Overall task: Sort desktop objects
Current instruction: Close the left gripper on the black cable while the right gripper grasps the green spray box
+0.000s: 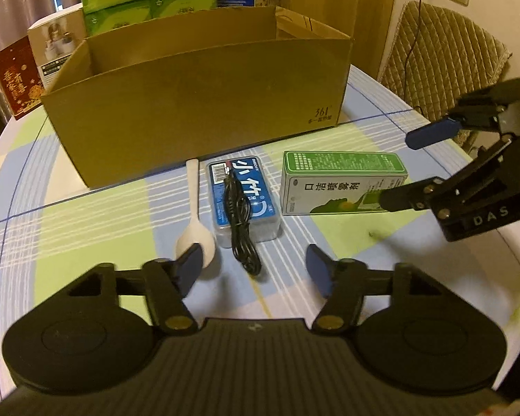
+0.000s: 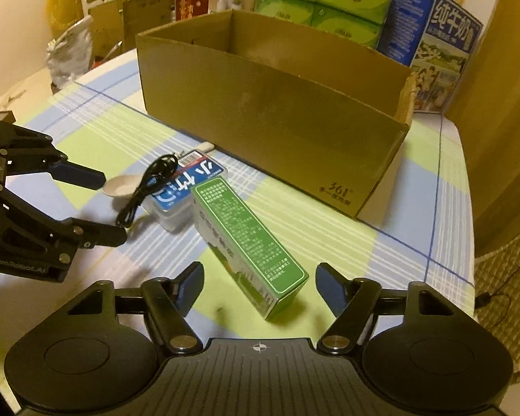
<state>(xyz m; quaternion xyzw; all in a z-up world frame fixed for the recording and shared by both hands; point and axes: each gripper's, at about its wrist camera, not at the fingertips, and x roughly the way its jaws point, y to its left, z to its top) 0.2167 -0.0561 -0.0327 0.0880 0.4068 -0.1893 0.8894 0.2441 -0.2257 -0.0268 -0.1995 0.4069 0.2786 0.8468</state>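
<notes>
Lying flat, a green and white box (image 2: 249, 246) is seen between the wide-open jaws of the right gripper (image 2: 260, 286); the left gripper (image 1: 254, 267) is also spread wide, with nothing held.

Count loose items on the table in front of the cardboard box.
4: spoon at left, blue case beside it, black cable lying across the case, green carton at right. Box interior mostly hidden.
</notes>
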